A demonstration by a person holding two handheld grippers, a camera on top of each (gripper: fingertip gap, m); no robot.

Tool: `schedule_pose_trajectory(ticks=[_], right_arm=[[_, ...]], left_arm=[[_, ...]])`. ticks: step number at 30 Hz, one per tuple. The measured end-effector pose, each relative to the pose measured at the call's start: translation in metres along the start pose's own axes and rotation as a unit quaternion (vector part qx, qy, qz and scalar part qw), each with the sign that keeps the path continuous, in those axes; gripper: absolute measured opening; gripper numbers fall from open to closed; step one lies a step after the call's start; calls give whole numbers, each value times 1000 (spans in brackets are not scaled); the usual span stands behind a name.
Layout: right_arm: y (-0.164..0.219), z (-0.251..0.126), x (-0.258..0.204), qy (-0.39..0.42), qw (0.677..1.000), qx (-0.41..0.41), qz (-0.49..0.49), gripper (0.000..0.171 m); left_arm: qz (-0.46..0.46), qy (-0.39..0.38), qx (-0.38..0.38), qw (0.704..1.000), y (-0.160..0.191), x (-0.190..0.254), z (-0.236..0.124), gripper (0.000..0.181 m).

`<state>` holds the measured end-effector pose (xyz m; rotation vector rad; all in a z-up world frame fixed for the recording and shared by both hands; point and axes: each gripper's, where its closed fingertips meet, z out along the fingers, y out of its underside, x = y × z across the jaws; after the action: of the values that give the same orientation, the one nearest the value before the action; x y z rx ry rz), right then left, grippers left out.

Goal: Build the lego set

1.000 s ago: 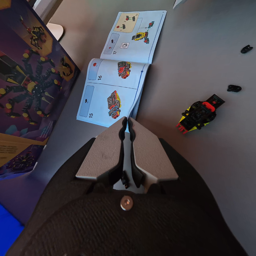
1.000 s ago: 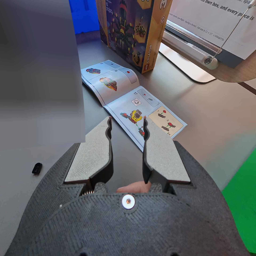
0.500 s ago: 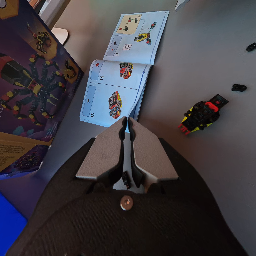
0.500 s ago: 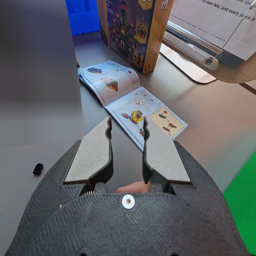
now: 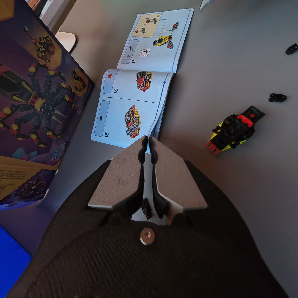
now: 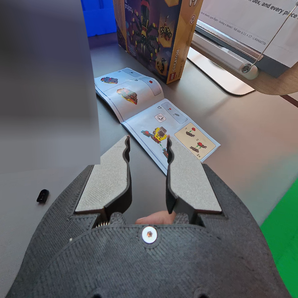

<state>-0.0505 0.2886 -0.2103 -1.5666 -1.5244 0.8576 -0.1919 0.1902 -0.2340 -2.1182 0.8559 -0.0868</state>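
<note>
A part-built black, yellow and red model [image 5: 233,130] lies on the grey table [image 5: 225,193], to the right of my left gripper [image 5: 147,138]. That gripper is shut, with a small black piece [image 5: 146,208] caught in the gap near the base of its fingers. Its tips hover over the near corner of the open instruction booklet [image 5: 137,104]. Two loose black pieces [image 5: 277,97] [image 5: 291,49] lie beyond the model. My right gripper [image 6: 147,137] is open and empty, above the booklet's [image 6: 145,103] near page. One black piece [image 6: 42,195] lies to its left.
The set's box [image 5: 37,96] stands left of the booklet; it also shows in the right wrist view [image 6: 153,37]. A blue bin [image 6: 100,17] is behind it. A white stand base [image 6: 222,77] and a paper sheet sit at the back right. A green surface [image 6: 283,225] borders the table's right edge. My right gripper's tips are some 12 centimetres from the black piece [image 6: 42,195].
The left gripper has drifted a little left, so the model and loose pieces sit farther right in its view. The right view has shifted slightly. Neither gripper opened or shut.
</note>
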Motion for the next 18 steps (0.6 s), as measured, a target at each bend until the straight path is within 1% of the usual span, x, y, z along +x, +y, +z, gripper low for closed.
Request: schedule_pose_trajectory(ticks=[10, 12, 15, 18], right_arm=[[1, 1, 0, -1, 1000, -3, -1, 43], [1, 1, -1, -1, 1000, -3, -1, 43], [1, 1, -2, -4, 1000, -3, -2, 42], [2, 1, -2, -3, 1000, -3, -3, 43]], left_arm=[[8, 2, -21, 1000, 7, 3, 4, 1], [6, 3, -23, 1000, 8, 3, 4, 8], [1, 5, -27, 1000, 9, 2, 2, 25], [-4, 15, -18, 1000, 8, 2, -5, 28]])
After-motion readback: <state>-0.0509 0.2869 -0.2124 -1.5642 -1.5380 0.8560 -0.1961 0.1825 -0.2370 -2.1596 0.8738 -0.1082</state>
